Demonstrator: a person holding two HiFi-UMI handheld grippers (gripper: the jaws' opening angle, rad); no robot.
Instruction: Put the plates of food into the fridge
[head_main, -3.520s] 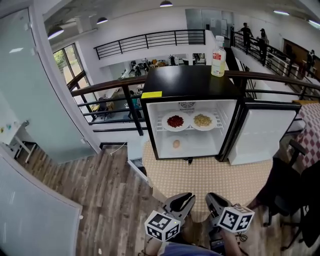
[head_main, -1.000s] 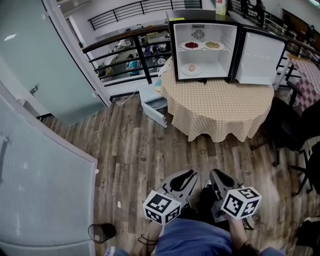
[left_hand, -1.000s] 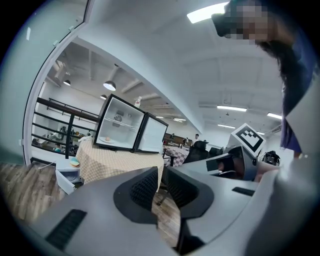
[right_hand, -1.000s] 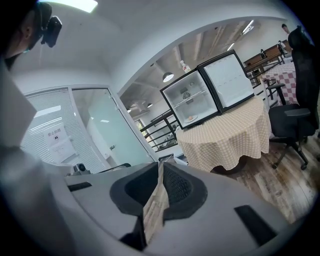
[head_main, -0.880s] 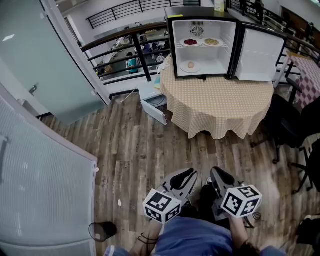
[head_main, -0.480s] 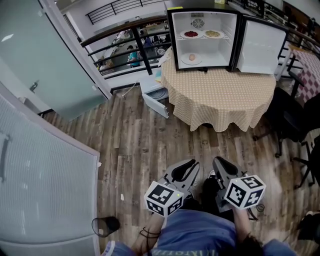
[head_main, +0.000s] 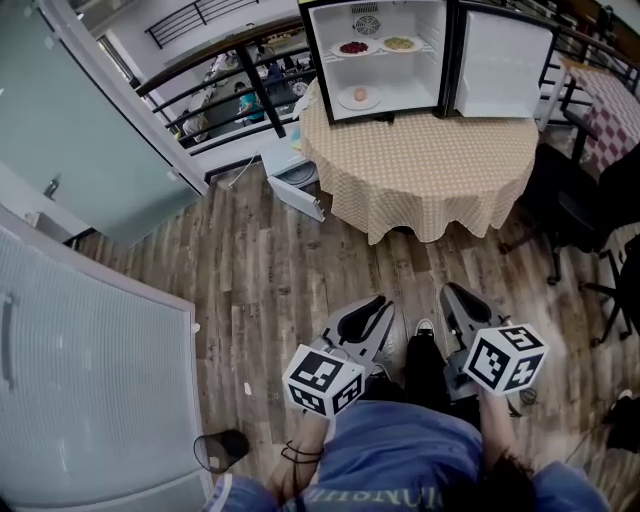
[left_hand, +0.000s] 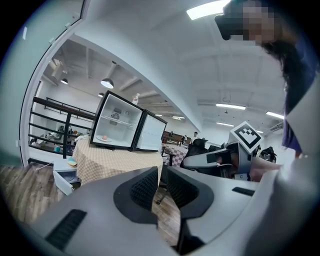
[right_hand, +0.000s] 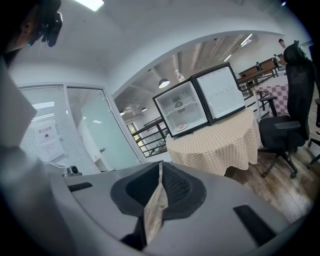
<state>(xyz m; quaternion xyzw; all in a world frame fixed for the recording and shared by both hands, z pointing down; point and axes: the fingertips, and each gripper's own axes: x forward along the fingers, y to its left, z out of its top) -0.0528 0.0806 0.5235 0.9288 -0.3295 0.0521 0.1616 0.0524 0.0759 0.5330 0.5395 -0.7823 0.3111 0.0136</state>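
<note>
Closest to me, down by my legs, my left gripper (head_main: 378, 300) has its fingers (left_hand: 145, 187) a narrow slit apart with only floor showing between them, and my right gripper (head_main: 452, 292) has its fingers (right_hand: 175, 186) pressed together at the tips on nothing. Beyond them runs the wooden floor (head_main: 280, 280), then the round desk (head_main: 430, 165) in its checked cloth, and at its far edge the small fridge (head_main: 311, 70) with its door (head_main: 502, 62) swung wide. All the food I can see is already inside: a plate of red food (head_main: 352, 47) and a plate of yellow food (head_main: 399, 44) side by side on the wire shelf, and a third plate (head_main: 359, 97) with one pinkish round piece on the fridge's bottom. I judge these plates stiff, smooth and breakable, light enough for one gripper, with loose food that would slide if tipped, so I would pinch the near rim and keep each level. Compared with a few seconds ago I stand well back from the desk, the fridge has shrunk to the top of my view, and the plates and open door are unchanged.
</note>
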